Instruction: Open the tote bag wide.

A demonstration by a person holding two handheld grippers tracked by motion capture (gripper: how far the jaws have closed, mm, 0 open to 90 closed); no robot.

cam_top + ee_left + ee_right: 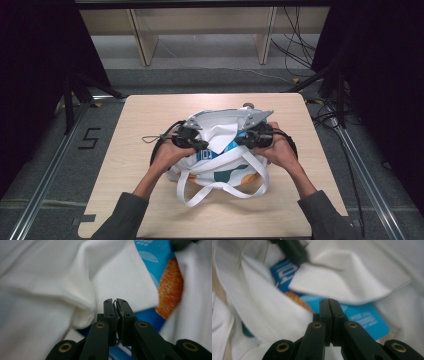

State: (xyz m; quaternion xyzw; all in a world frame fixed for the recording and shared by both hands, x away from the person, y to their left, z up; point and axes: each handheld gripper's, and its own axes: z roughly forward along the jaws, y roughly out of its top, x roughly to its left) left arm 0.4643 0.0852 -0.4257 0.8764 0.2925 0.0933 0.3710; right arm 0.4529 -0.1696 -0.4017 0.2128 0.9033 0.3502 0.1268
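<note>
Item, nearest the person: two looped white webbing handles [220, 189] trailing off a white cloth tote bag [212, 162] printed with teal and orange shapes, slumped at the middle of a pale wooden table [150, 120]. Left gripper [115, 302]: jaws pressed together, apparently pinching a thin edge of the bag's cloth, though the hold is hard to confirm. Right gripper [329, 302]: jaws clenched, nothing seen between them. Both sit at the bag's mouth. Inside: a blue packet [359, 315] with an orange patch and white print, too blurred to read. Handling, by judgement: bag soft, light, collapsing; best taken by rim hem or handles. Farther off: a black "5" [89, 138] marked on the grey floor.
</note>
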